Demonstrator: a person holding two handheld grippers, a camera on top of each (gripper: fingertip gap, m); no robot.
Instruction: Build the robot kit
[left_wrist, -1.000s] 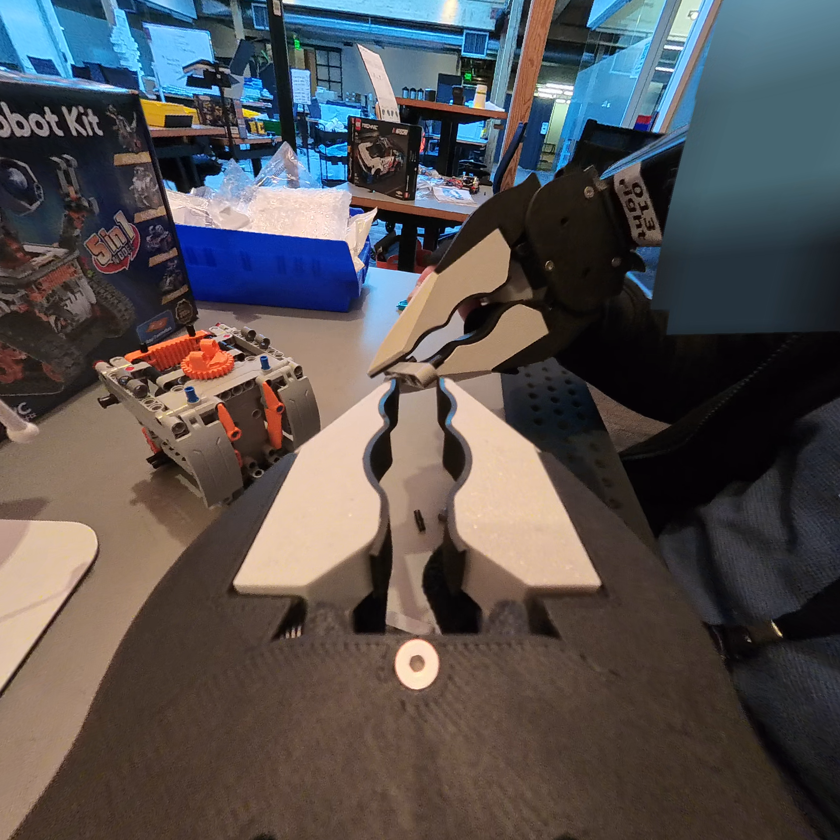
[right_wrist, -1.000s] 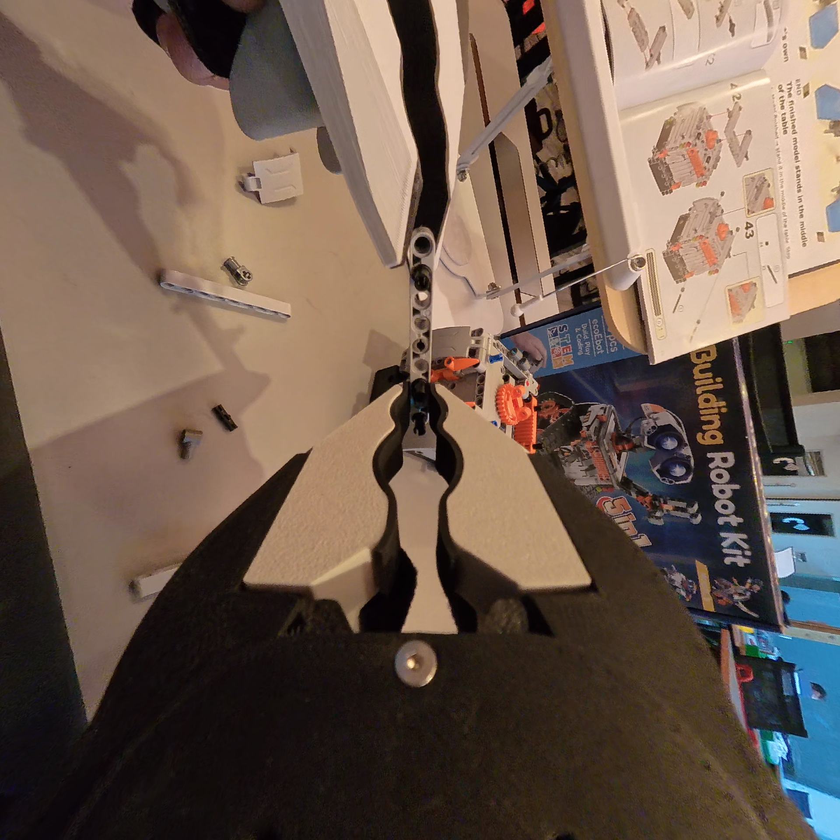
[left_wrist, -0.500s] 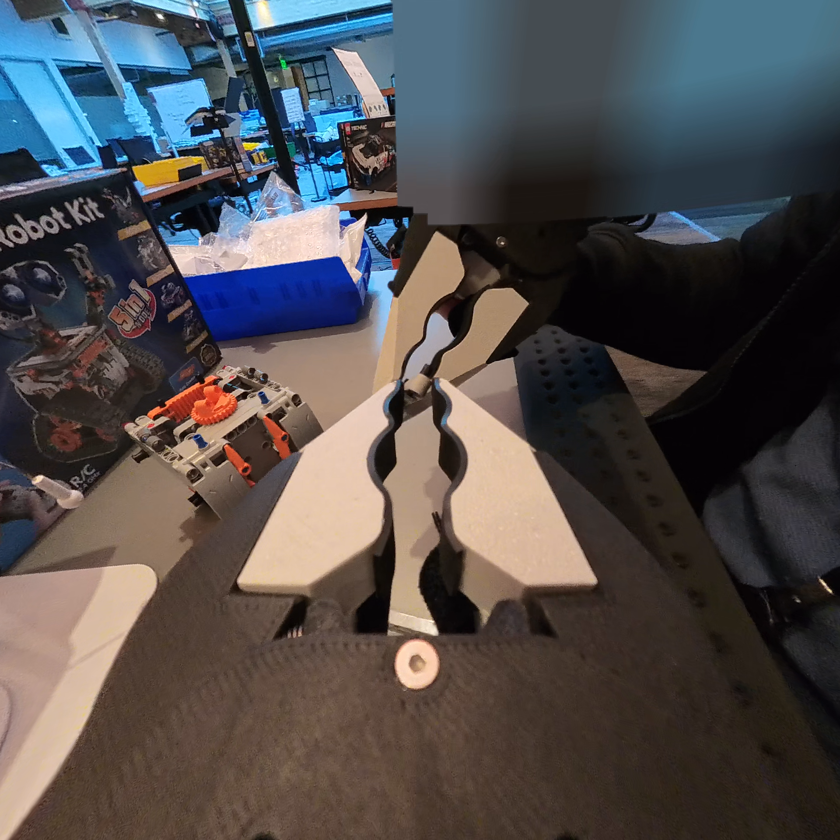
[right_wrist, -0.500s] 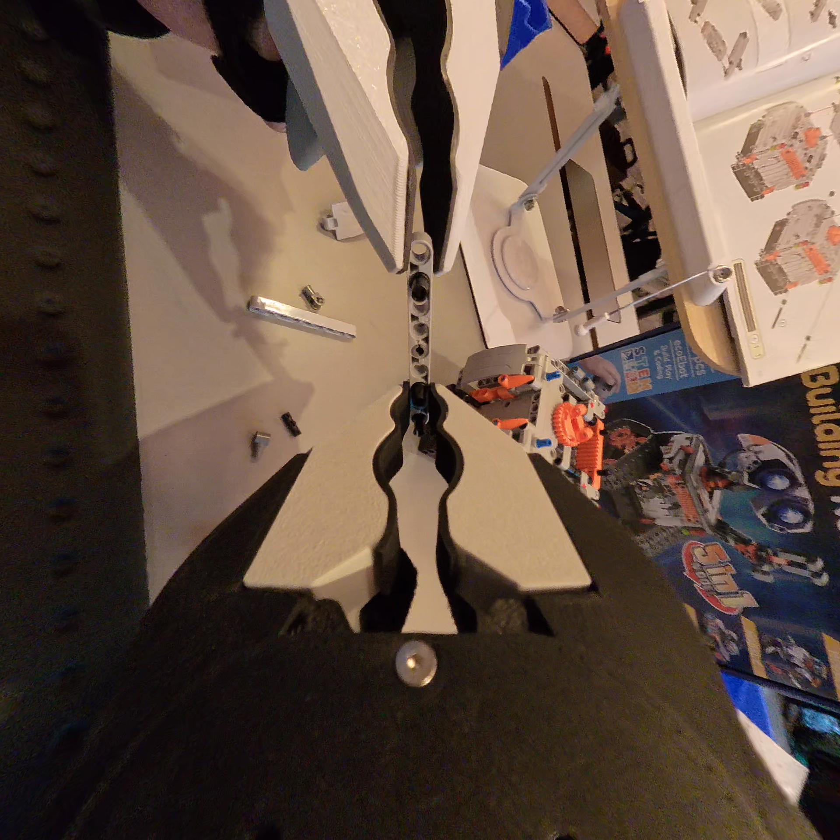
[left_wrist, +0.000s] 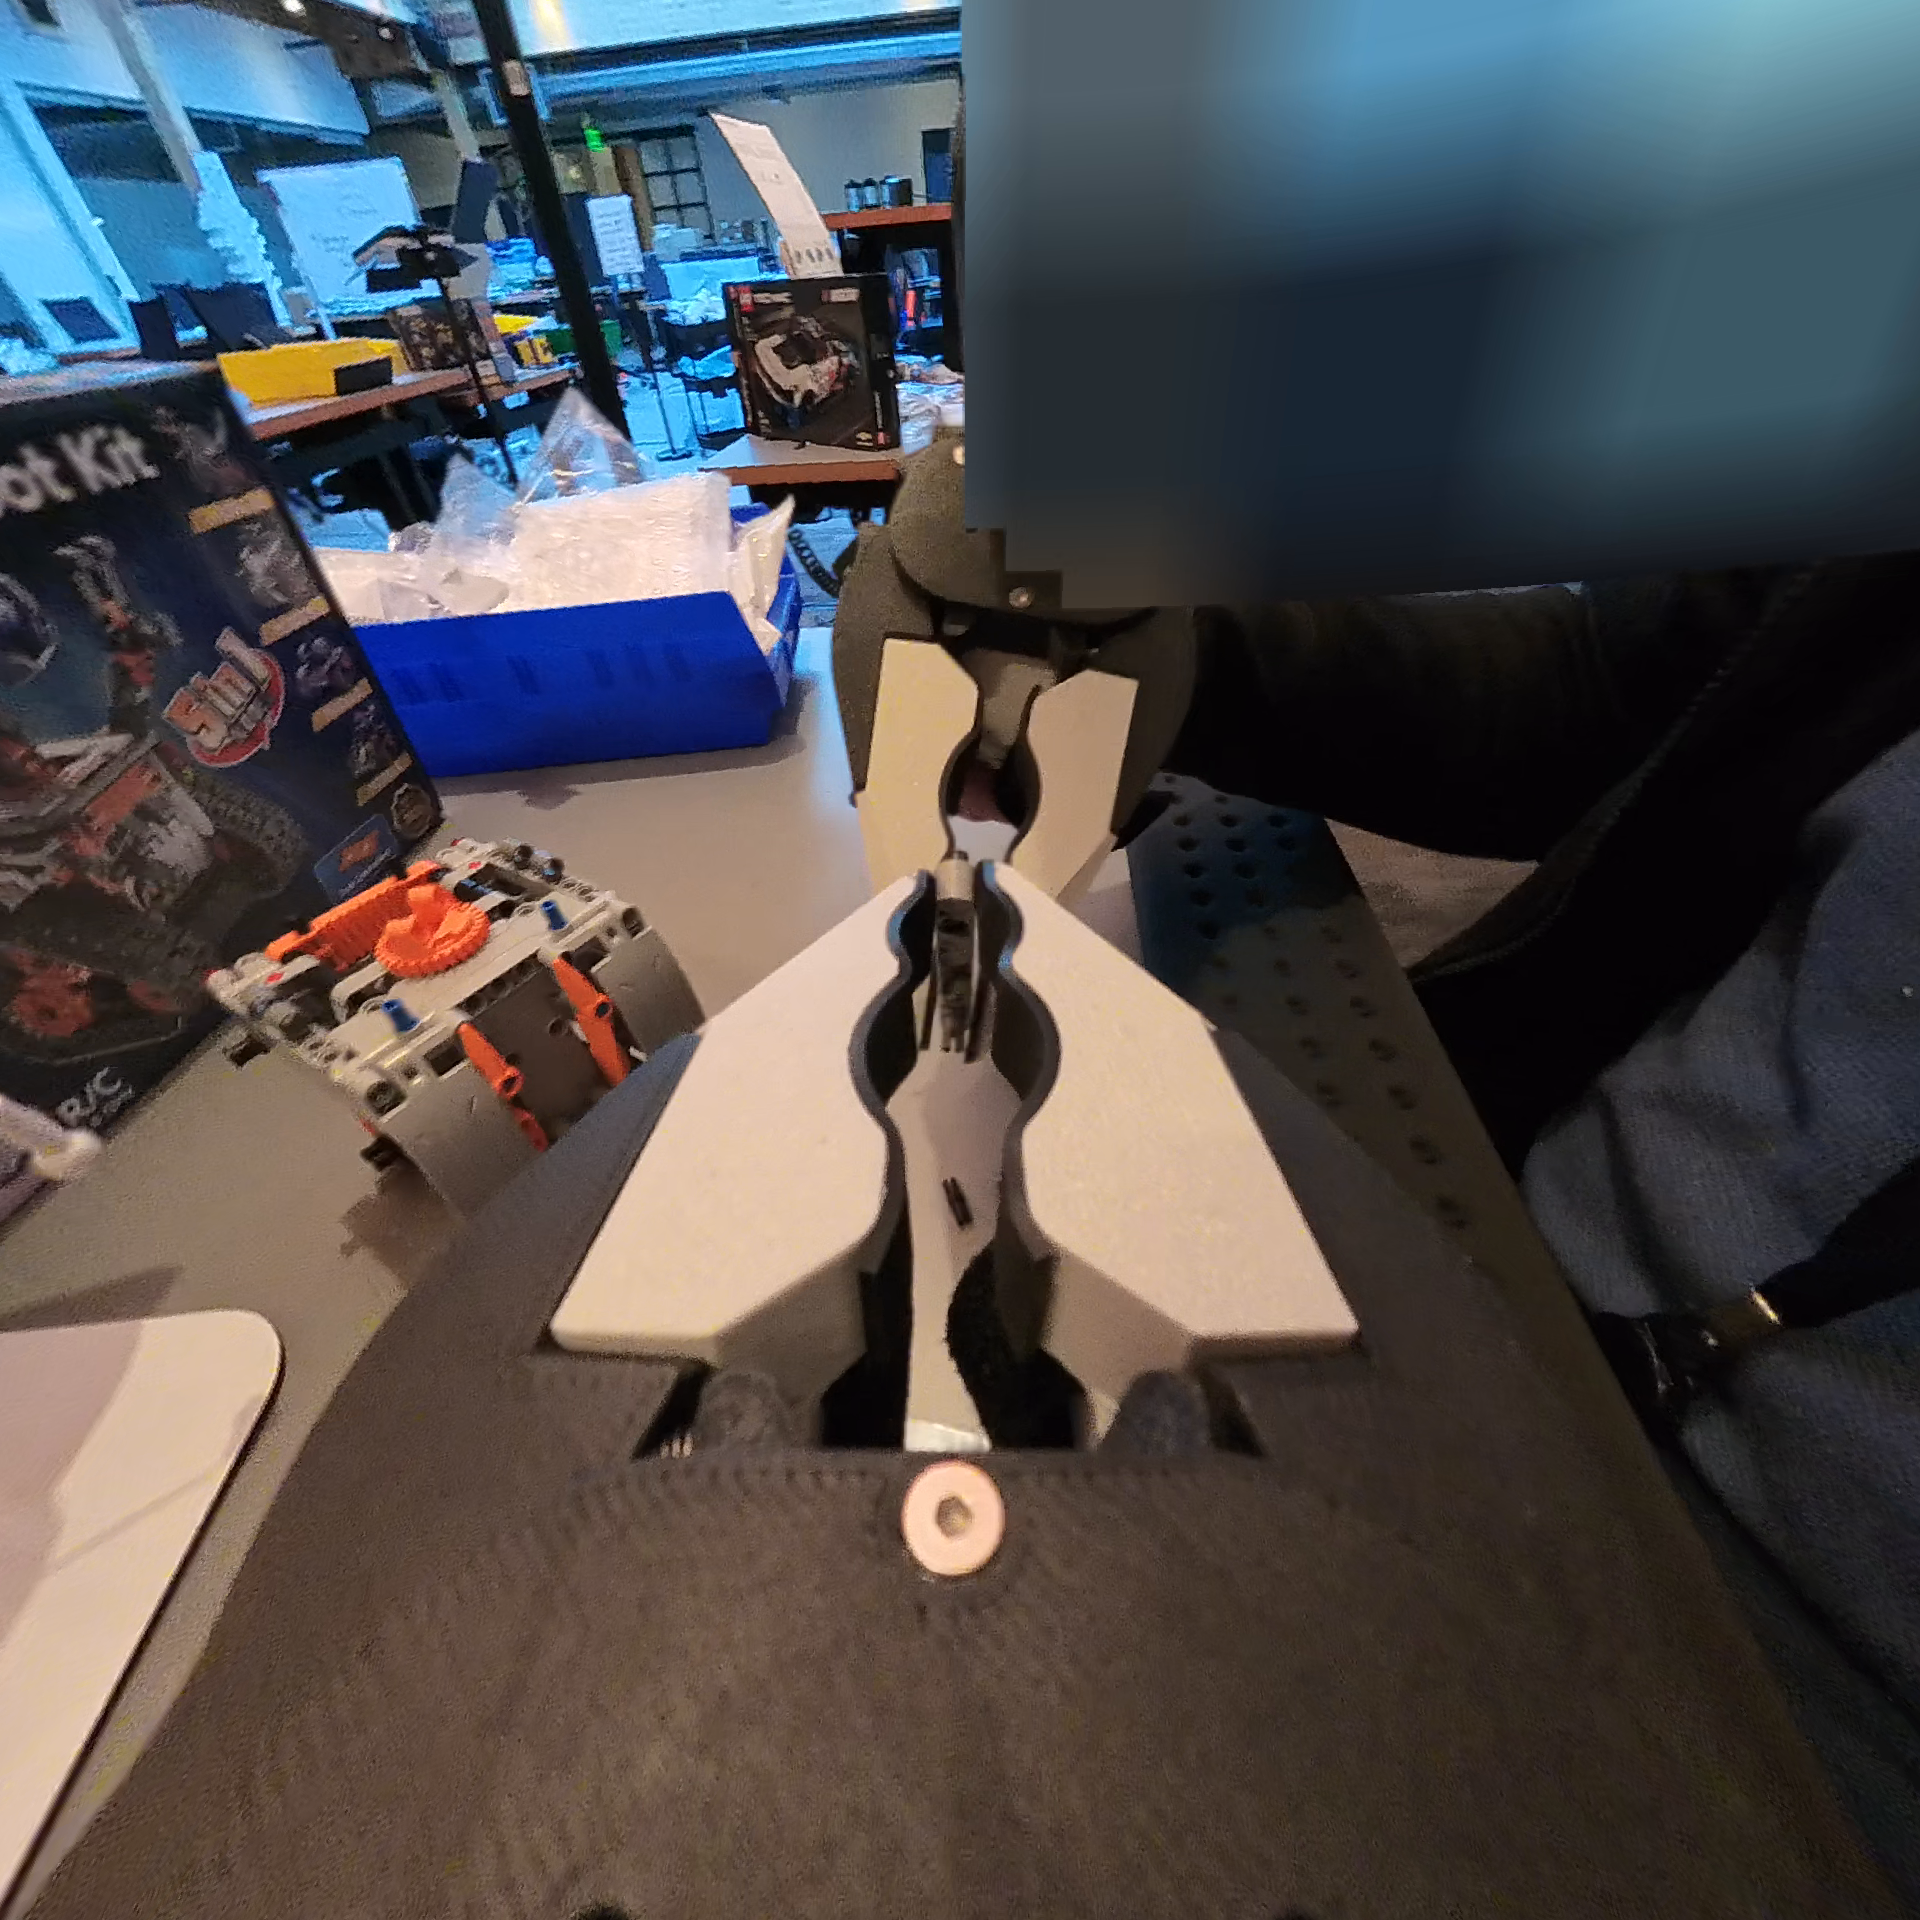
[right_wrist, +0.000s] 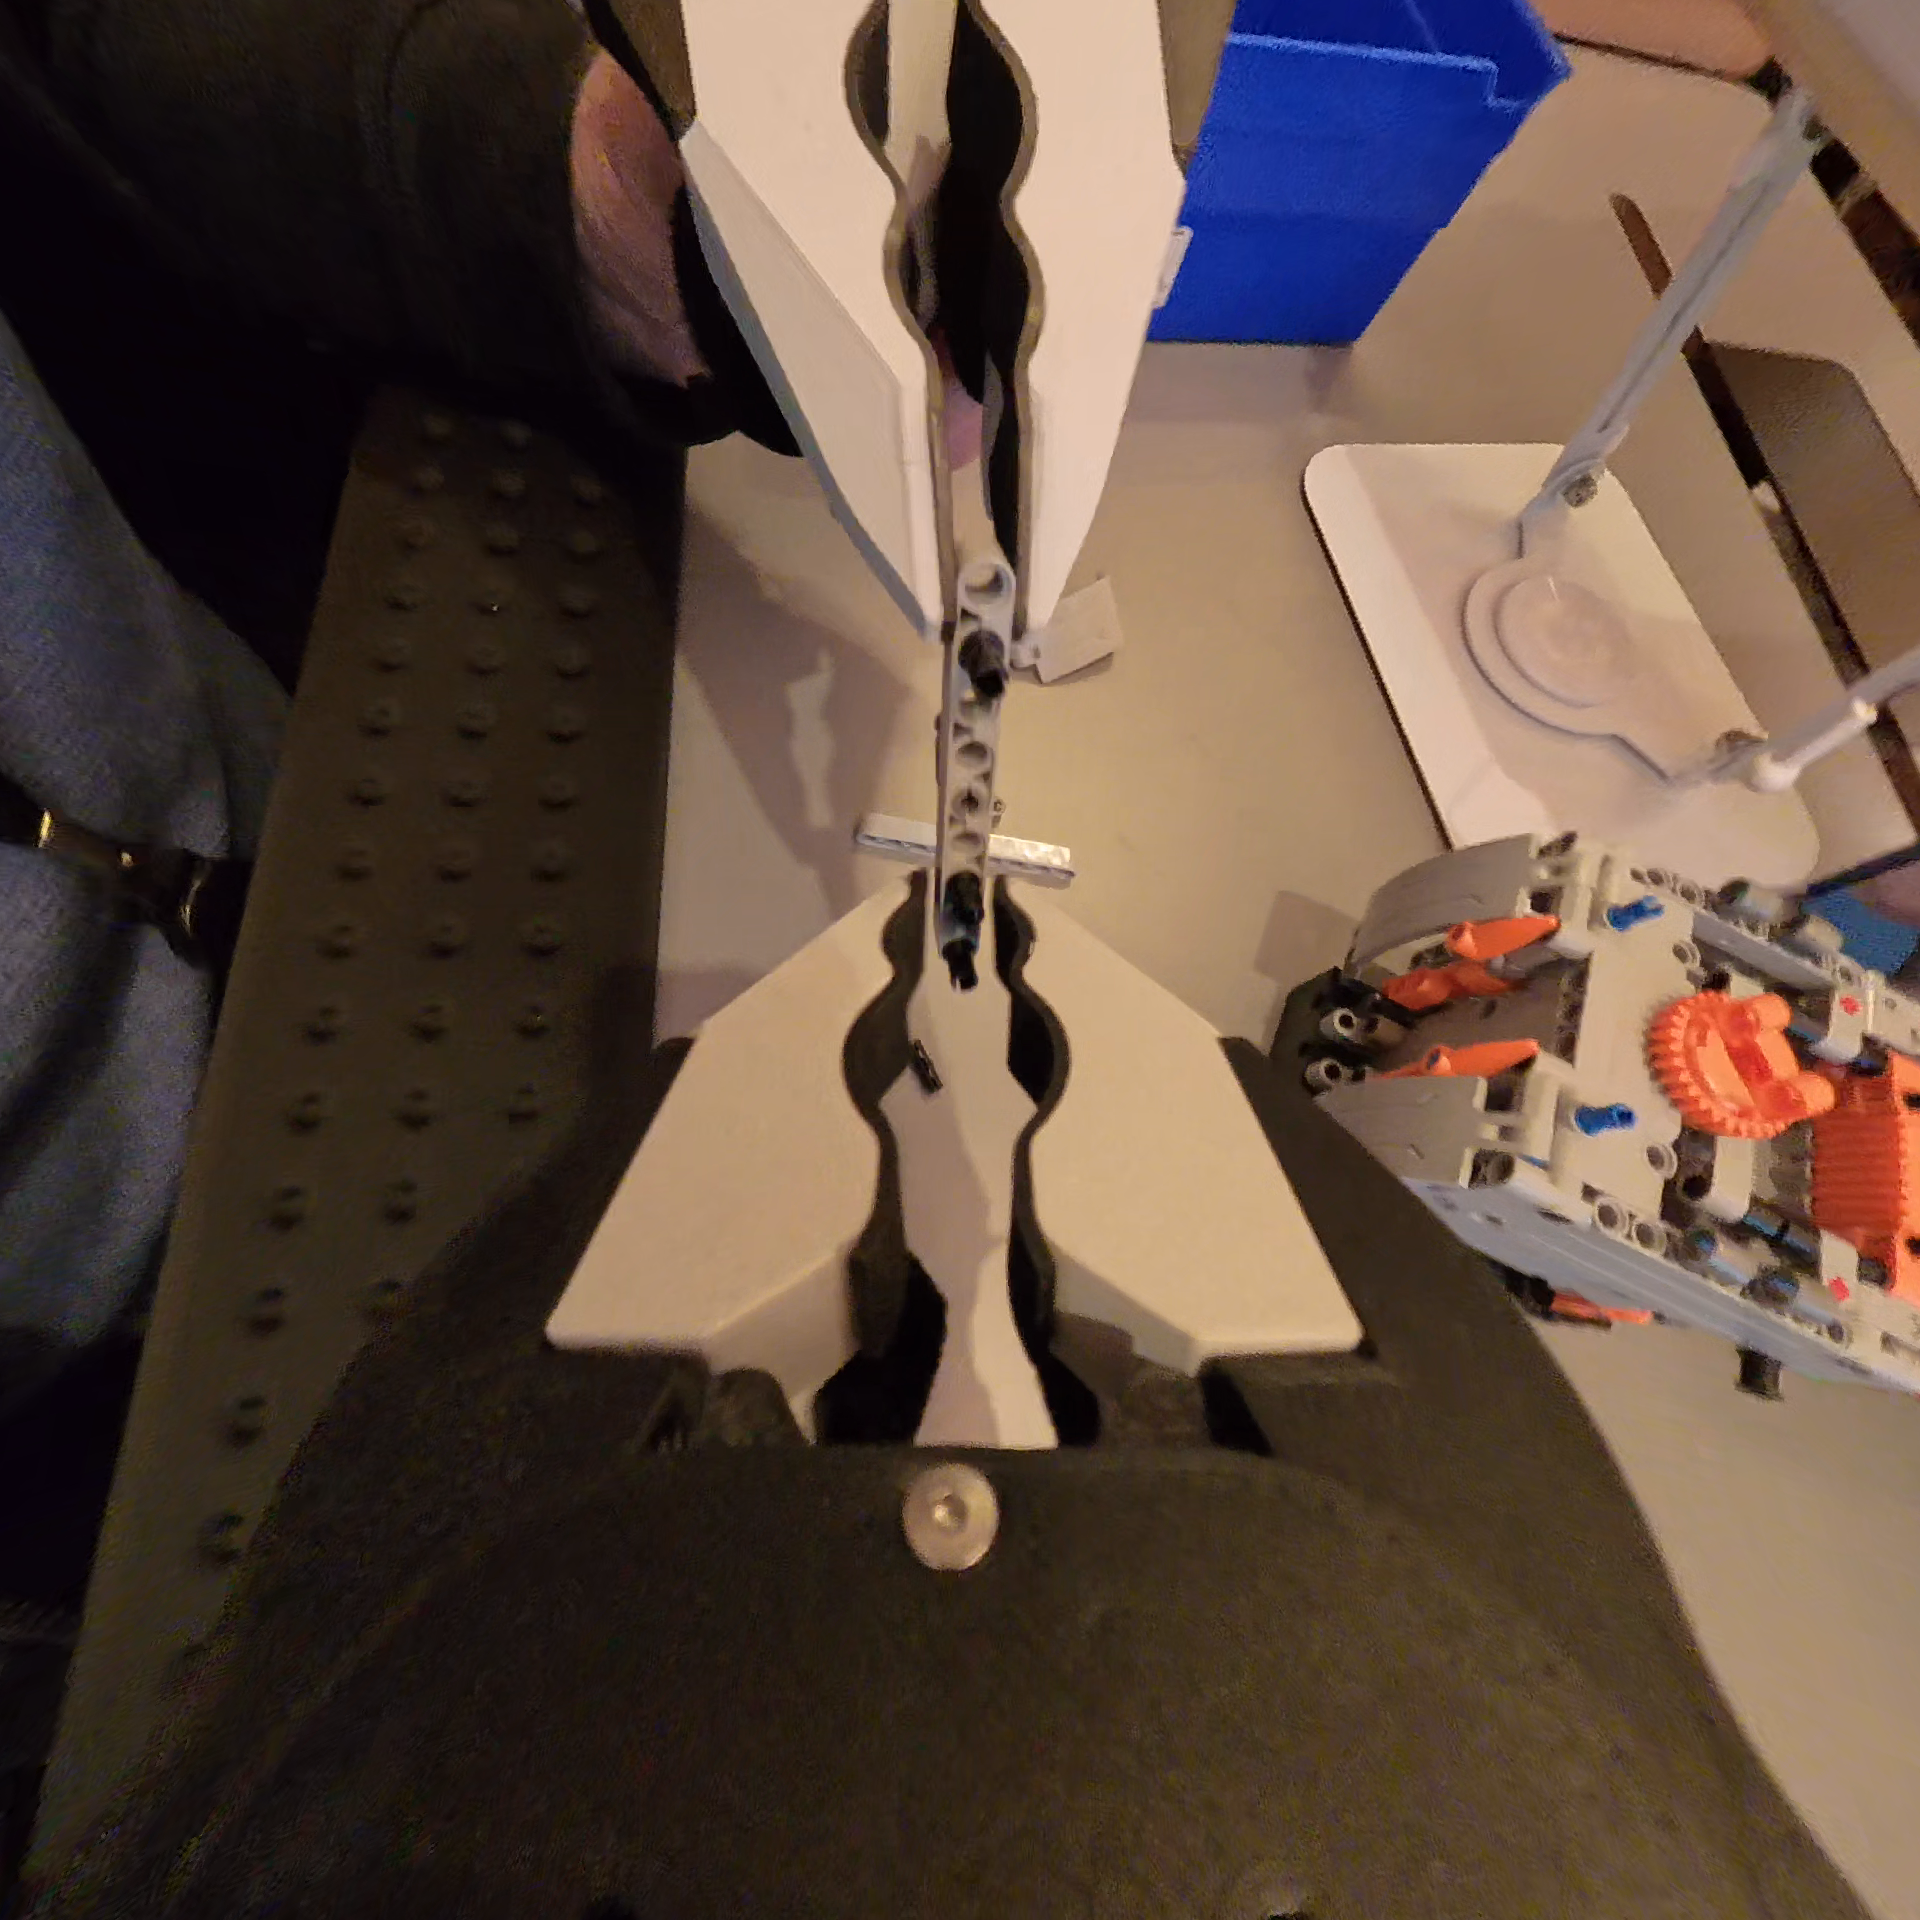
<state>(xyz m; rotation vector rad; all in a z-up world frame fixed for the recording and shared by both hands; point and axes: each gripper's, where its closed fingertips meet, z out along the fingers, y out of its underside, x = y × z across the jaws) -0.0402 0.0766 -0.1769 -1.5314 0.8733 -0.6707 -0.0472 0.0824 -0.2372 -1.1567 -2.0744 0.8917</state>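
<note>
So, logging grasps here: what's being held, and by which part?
One grey holed beam, held at both ends: right gripper on one end, left gripper on the other.

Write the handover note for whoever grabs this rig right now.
Left gripper: jaws shut on one end of the grey holed beam.
Right gripper: jaws shut on the beam's other end, so it spans between the two above the table.
The beam has a black pin near each end and touches nothing but the jaws.
On the table: a loose pale beam beneath the held one, a small black pin, and the grey-and-orange model, apart from both grippers. The blue bin is beyond.
</note>
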